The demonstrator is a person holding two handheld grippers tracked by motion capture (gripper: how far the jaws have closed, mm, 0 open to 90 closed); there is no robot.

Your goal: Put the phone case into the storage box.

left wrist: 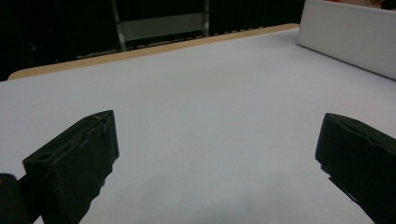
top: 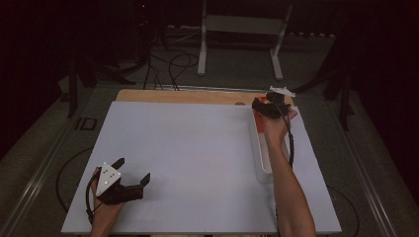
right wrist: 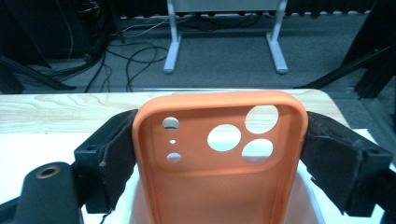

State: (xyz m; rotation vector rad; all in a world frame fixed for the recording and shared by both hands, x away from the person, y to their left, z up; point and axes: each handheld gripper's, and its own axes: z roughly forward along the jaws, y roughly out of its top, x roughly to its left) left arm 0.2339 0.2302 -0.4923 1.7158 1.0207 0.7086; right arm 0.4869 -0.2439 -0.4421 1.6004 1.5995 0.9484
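High view: the right gripper (top: pixel 267 106), at about 1 o'clock on the white table (top: pixel 188 163), is clamped on an orange phone case (top: pixel 263 100) and holds it above the far end of a long white tray (top: pixel 260 153) that runs along the table's 3 o'clock side. Right gripper view: the two black jaws press the case's side edges; the case (right wrist: pixel 219 168) stands upright with its hollow inside toward the camera and its round camera cut-outs toward the top, the tray's pale floor just below. The left gripper (top: pixel 129 180), at about 7 o'clock, rests low over bare table with its jaws wide apart and nothing between them, as the left gripper view confirms (left wrist: pixel 219 154). Judged step: the case is being lifted out of the tray or carried from it. The next move likely calls for a steady grip while the case clears the tray wall (left wrist: pixel 345 39), then travel toward the table's centre, where the idle left gripper could assist.
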